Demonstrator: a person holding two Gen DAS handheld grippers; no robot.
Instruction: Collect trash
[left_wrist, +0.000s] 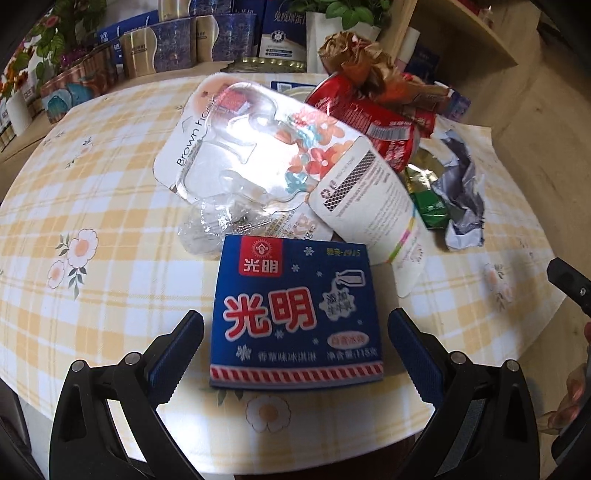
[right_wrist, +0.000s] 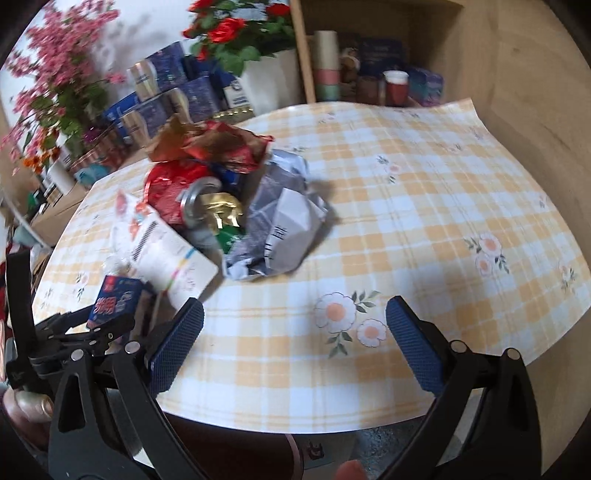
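Observation:
A pile of trash lies on the yellow checked tablecloth (left_wrist: 92, 206). A blue ice-cream box (left_wrist: 295, 314) with red characters lies nearest, between the open fingers of my left gripper (left_wrist: 295, 350). Behind it lie a clear blister pack (left_wrist: 236, 147) on a flowered white card (left_wrist: 369, 199), a red can (left_wrist: 373, 114), brown paper (left_wrist: 354, 55), a green-gold wrapper (left_wrist: 428, 192) and crumpled grey paper (left_wrist: 461, 192). My right gripper (right_wrist: 294, 343) is open and empty over bare cloth, in front of the crumpled grey paper (right_wrist: 280, 221). The blue box (right_wrist: 114, 301) shows at its left.
Blue boxes (left_wrist: 177, 44) and potted plants (left_wrist: 340, 22) stand behind the table, with a wooden shelf (right_wrist: 369, 74) of cups at the back right. The table's near edge (right_wrist: 295, 424) lies just below my right gripper's fingers.

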